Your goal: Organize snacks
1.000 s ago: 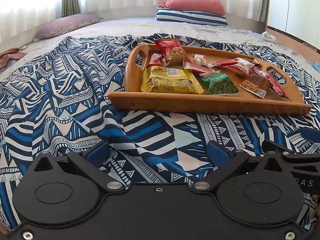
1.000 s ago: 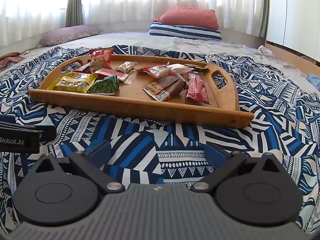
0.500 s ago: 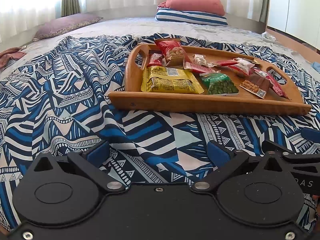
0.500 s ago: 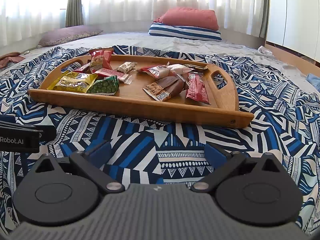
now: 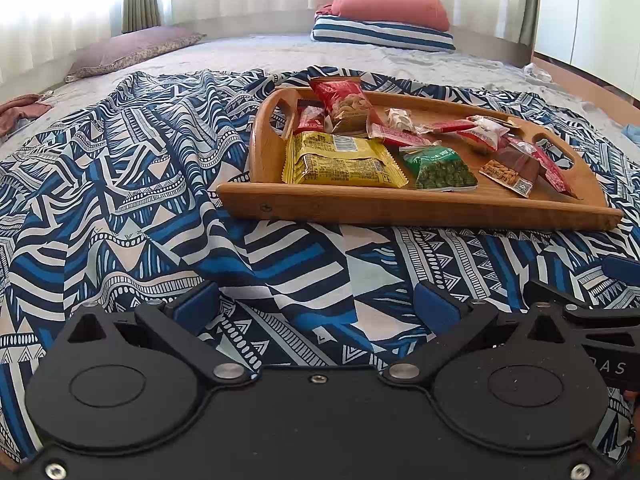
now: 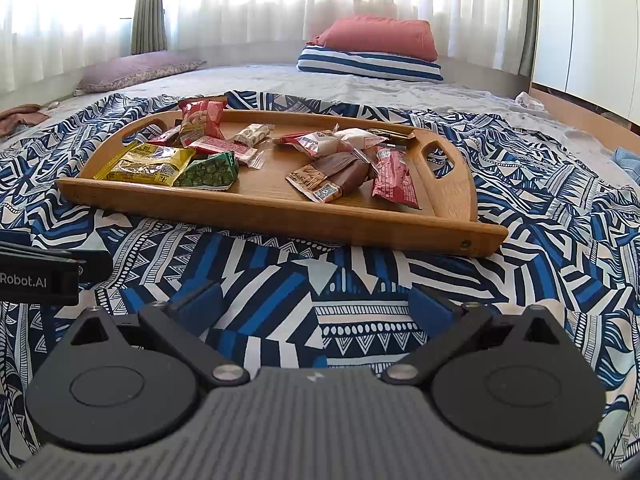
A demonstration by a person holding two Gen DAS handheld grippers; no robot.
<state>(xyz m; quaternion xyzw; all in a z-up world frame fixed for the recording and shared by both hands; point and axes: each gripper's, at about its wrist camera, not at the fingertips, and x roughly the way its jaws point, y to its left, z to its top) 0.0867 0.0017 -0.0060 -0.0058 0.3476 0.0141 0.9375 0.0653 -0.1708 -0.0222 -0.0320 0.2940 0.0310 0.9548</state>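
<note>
A wooden tray [image 5: 400, 204] [image 6: 280, 212] lies on a blue patterned blanket and holds several snack packets: a yellow packet [image 5: 340, 158] [image 6: 150, 162], a green pea packet [image 5: 438, 168] [image 6: 210, 172], a red nut bag [image 5: 344, 100] [image 6: 200, 118], a brown almond packet [image 5: 512, 168] [image 6: 332, 176] and a red packet [image 6: 394, 178]. My left gripper [image 5: 316, 306] is open and empty, low over the blanket in front of the tray. My right gripper [image 6: 314, 304] is open and empty, also short of the tray.
The blue patterned blanket [image 5: 120, 200] is rumpled over a grey bed. A striped pillow with a pink pillow [image 6: 372, 46] on it lies at the far end, a purple pillow [image 5: 132, 48] at the far left. The other gripper shows at the frame edge [image 6: 40, 276].
</note>
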